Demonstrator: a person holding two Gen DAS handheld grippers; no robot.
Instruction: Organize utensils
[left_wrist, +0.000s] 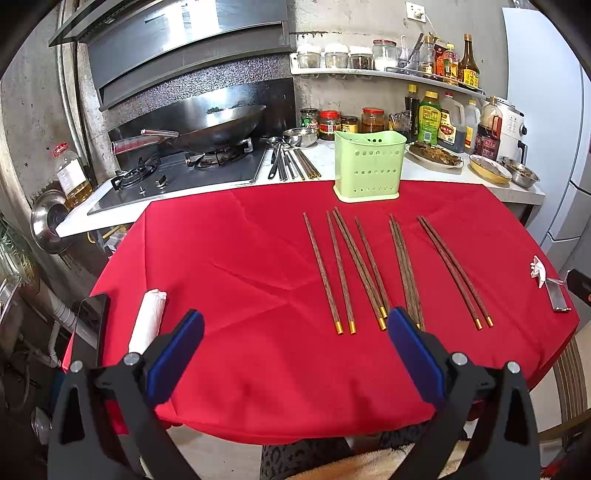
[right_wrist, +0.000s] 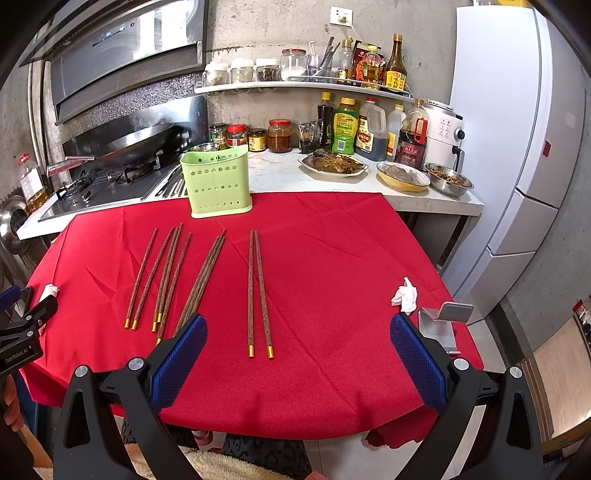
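We have both sets of jaws spread wide, nothing held: left gripper (left_wrist: 295, 328) and right gripper (right_wrist: 298, 332) hang over the near edge of the desk (left_wrist: 229, 258) with its red cloth. Chopsticks (left_wrist: 345, 273) lie flat ahead of the left jaws, gold tips toward us; one pair (right_wrist: 258, 291) sits between the right jaws, just ahead of them. Green holder (right_wrist: 218, 181) stands upright beyond the chopsticks at the far edge. Crumpled tissue (right_wrist: 405, 295) lies just ahead of the right-hand jaw.
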